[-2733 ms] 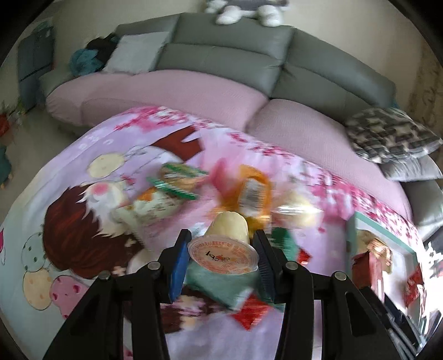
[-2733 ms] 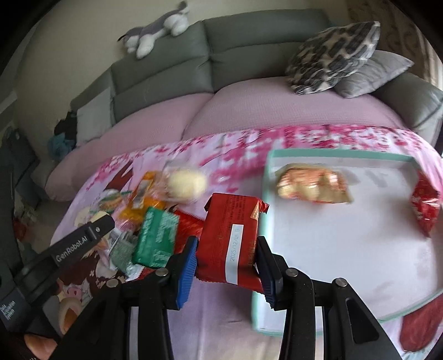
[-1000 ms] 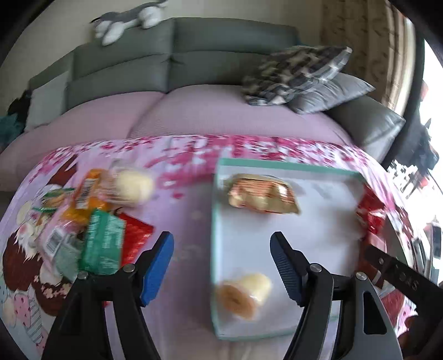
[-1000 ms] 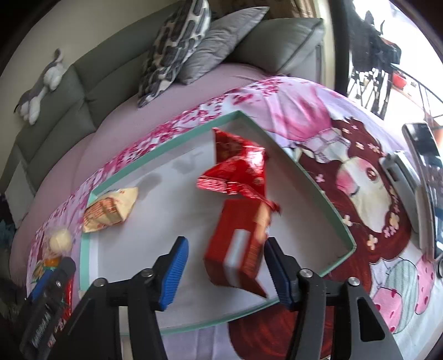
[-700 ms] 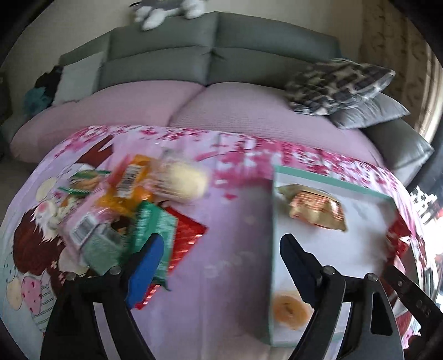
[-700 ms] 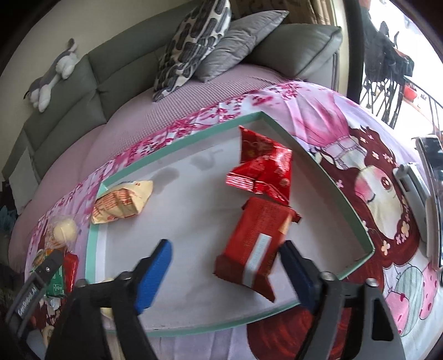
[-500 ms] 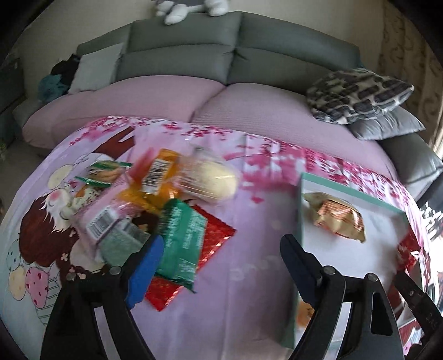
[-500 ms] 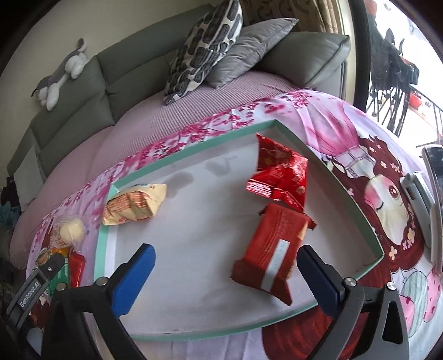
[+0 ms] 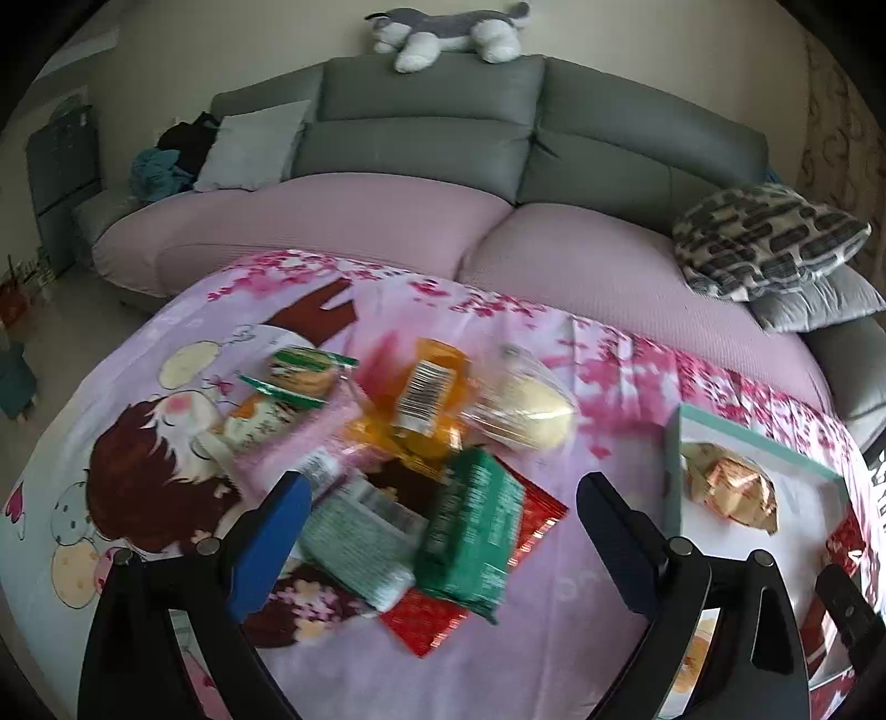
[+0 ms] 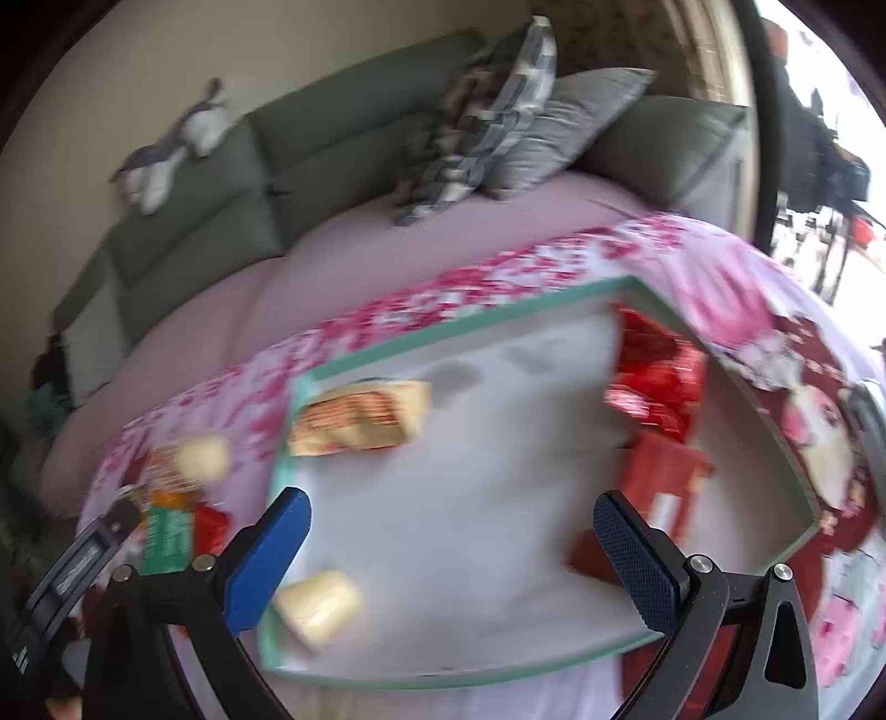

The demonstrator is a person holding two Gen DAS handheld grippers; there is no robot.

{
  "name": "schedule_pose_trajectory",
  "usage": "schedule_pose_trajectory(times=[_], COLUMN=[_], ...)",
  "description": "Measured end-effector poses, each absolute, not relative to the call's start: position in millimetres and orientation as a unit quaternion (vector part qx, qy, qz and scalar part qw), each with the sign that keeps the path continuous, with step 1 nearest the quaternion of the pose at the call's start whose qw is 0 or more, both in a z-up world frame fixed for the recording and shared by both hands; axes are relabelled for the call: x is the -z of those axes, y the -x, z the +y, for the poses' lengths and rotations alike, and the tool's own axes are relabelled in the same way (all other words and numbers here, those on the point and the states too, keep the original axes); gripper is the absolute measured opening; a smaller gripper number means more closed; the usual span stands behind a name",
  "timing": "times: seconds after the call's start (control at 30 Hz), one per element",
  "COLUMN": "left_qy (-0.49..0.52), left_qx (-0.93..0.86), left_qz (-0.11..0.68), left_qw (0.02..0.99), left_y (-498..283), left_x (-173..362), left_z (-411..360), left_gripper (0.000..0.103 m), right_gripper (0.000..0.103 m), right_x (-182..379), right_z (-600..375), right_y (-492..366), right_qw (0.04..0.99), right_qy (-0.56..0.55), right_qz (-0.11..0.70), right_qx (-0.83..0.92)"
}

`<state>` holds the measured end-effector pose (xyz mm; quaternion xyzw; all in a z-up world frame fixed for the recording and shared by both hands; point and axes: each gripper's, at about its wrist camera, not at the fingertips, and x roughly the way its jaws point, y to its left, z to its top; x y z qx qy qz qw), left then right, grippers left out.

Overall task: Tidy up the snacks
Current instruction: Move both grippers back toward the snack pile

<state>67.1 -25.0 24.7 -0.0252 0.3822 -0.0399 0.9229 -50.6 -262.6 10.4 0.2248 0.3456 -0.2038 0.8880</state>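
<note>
A pile of snacks lies on the cartoon cloth: a green packet (image 9: 470, 531), a pale green packet (image 9: 354, 543), a red packet (image 9: 437, 615), an orange packet (image 9: 426, 387) and a clear-wrapped bun (image 9: 526, 410). My left gripper (image 9: 437, 531) is open and empty just above this pile. The white tray with a teal rim (image 10: 459, 327) holds a gold-wrapped cake (image 10: 360, 421), a jelly cup (image 10: 315, 609), a red box (image 10: 659, 487) and a red bag (image 10: 653, 376). My right gripper (image 10: 451, 554) is open and empty over the tray.
A grey sofa with pink seat covers (image 9: 387, 221) runs behind the table. Patterned and grey cushions (image 9: 769, 243) lie at its right end. A plush toy (image 9: 443, 33) sits on the sofa back. The tray (image 9: 747, 443) shows at the right of the left wrist view.
The left gripper let go of the jelly cup in the tray and swung left over the snack pile. The right gripper released the red box in the tray and drew back, open.
</note>
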Motion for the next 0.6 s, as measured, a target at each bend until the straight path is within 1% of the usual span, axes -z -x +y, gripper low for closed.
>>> schedule_pose_trajectory(times=[0.23,0.6], left_qy=[0.065,0.099], left_qx=[0.014,-0.050], left_qz=[0.393,0.405], left_qw=[0.917,0.908], left_y=[-76,-85], left_x=[-24,-18], left_z=[11,73], left_gripper=[0.097,0.097], right_gripper=[0.103,0.103], right_x=[-9,-5], right_z=[-232,-183], right_y=[32,3], right_qw=[0.904,0.912], right_qy=[-0.221,-0.187], right_qz=[0.339,0.350], right_qx=[0.140,0.102])
